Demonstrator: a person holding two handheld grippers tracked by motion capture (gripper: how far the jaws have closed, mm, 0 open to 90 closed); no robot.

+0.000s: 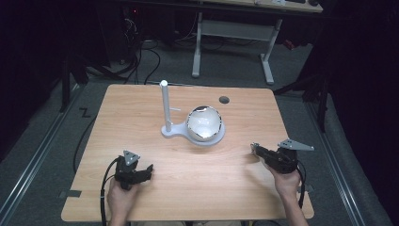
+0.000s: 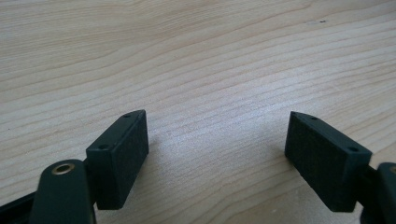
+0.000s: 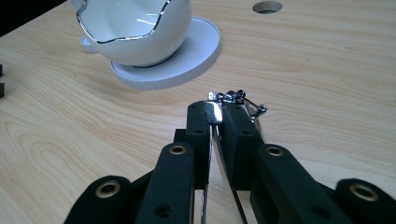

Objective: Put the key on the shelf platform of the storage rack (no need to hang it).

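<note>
Closest to the lens in the right gripper view, the right gripper had its two black jaws pressed together on a thin silvery metal piece, a flat strip that ran back between the pads with a small cluster of wire loops and dark beads jutting past the tips. What the piece was could not be told for certain; it looked like a small item of jewellery or a clip.

It seemed light, stiff along the strip and slippery, so a pinch across the flat faces, as held, looked the safest hold; the wire end looked easy to bend and was best left free.

From the high view the same gripper sat low over the right side of the wooden table, pointing inward toward the centre.

The left gripper stood spread wide over bare wood with nothing between its pads; in the high view it rested near the front left of the table.

At the table's middle stood a white stand with an upright post and a round base, and on that base sat a glossy white bowl with a wavy silver rim, shaped like a cracked eggshell. It looked ceramic, hence fragile and smooth.
</note>
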